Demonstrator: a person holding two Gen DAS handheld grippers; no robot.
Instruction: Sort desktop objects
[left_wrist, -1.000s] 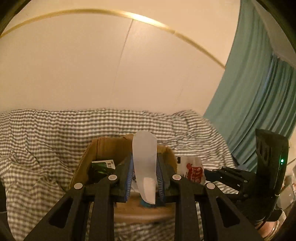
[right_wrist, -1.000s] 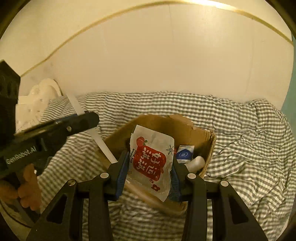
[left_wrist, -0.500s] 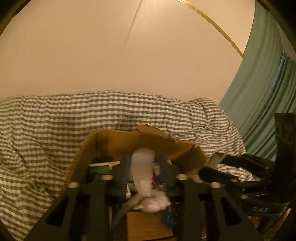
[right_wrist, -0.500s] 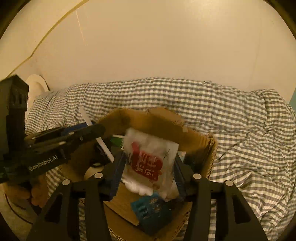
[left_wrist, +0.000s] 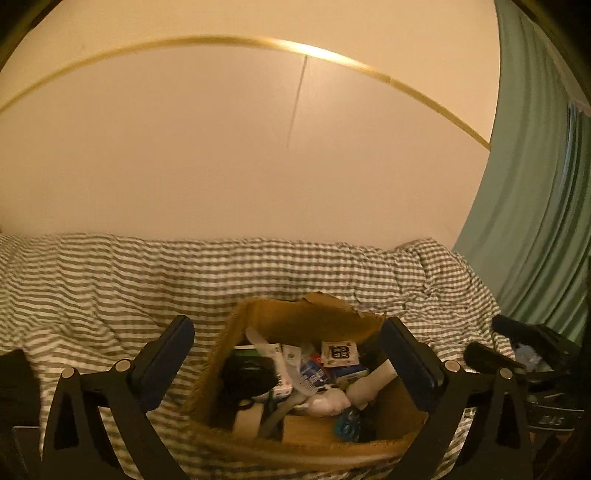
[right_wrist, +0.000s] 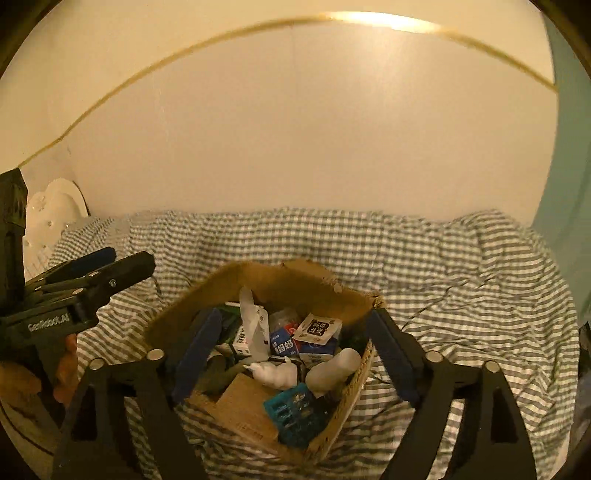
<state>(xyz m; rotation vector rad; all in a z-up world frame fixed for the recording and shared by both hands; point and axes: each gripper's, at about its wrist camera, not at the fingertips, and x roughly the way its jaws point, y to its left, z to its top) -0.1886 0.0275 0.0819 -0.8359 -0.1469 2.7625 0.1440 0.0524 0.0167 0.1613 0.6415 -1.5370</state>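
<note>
A brown cardboard box (left_wrist: 306, 317) (right_wrist: 266, 273) sits on a checked cloth and holds several small items. Among them are a white comb (left_wrist: 291, 365) (right_wrist: 253, 325), a white sachet with dark print (left_wrist: 339, 353) (right_wrist: 317, 328), small cartons, a white bottle (right_wrist: 334, 369) and a teal packet (right_wrist: 291, 411). My left gripper (left_wrist: 291, 363) is open and empty, its fingers spread either side of the box. My right gripper (right_wrist: 291, 345) is open and empty over the box. The left gripper also shows at the left of the right wrist view (right_wrist: 96, 271).
The green-and-white checked cloth (left_wrist: 110, 280) (right_wrist: 461, 280) covers the whole surface up to a cream wall. A teal curtain (left_wrist: 535, 184) hangs at the right. A white object (right_wrist: 51, 214) leans on the wall at the far left.
Both grippers opened. The left let go of the white comb and the right let go of the sachet; both now lie in the box. Both grippers pulled back and up.
</note>
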